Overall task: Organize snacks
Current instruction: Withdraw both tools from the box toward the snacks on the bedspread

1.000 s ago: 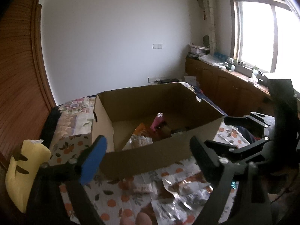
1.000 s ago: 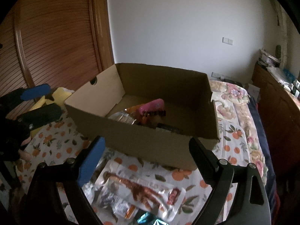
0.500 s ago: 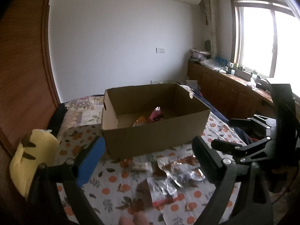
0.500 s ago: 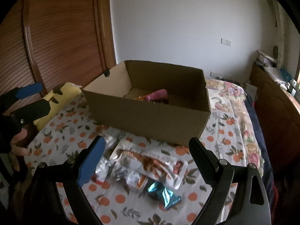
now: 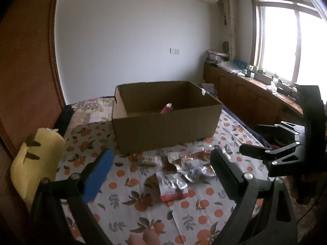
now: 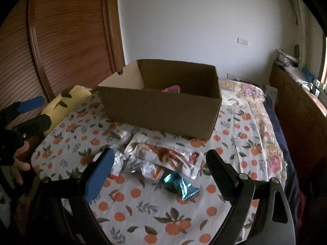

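A brown cardboard box [image 5: 167,126] [image 6: 163,112] stands on a bed with an orange-print sheet; a pink packet [image 5: 168,108] [image 6: 171,88] shows inside it. In front of the box lies a heap of snack packets: a long silver and orange packet [image 6: 165,155], a teal wrapper [image 6: 181,184], a red-edged silver pouch [image 5: 172,185] and a small white packet [image 5: 150,159]. My left gripper [image 5: 161,171] hovers open, near the heap, with nothing between its fingers. My right gripper [image 6: 159,169] is open above the heap, holding nothing.
A yellow plush pillow [image 5: 34,167] [image 6: 65,104] lies at the bed's left edge beside a wooden slatted door [image 6: 61,40]. A wooden cabinet [image 5: 249,100] with clutter runs under the window on the right. The person's hand [image 6: 20,159] holds the left gripper.
Both grippers have pulled back and away from the box; the box now looks farther and the snack heap has come into fuller view. Both stay open.
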Motion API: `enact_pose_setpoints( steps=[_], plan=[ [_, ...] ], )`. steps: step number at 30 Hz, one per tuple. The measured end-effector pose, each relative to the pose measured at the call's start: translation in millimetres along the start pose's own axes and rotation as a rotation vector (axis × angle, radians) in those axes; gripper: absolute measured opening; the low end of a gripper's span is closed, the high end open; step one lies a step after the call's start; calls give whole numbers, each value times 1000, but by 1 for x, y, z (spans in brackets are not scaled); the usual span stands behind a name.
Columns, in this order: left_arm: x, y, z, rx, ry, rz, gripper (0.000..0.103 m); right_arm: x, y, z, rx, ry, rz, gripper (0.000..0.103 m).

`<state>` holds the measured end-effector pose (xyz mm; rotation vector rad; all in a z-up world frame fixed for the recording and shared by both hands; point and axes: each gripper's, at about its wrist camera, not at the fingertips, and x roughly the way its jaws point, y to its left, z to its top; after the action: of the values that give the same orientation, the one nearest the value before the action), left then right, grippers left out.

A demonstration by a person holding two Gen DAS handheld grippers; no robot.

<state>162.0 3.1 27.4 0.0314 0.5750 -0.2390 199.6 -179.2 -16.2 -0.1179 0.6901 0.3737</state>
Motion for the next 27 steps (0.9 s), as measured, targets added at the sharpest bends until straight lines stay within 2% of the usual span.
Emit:
enact_pose_setpoints(
  steps=[11,14,18,23,27],
  plan=[
    [4,7,-31,-40,35,3,97,10,-3,-28,22,40,4,93],
    [7,8,-42,-51,27,-20,98,15,-4,-35,24,52,3,93],
    [17,8,-55,-61,63,-37,98,22,-3,-43,22,67,3,93],
    [31,7,-66,-51,111,-3,98,29,-1,-49,15,76,3,93],
    [40,7,-72,-65,135,-18,98,34,-4,-51,22,86,5,93]
  ],
)
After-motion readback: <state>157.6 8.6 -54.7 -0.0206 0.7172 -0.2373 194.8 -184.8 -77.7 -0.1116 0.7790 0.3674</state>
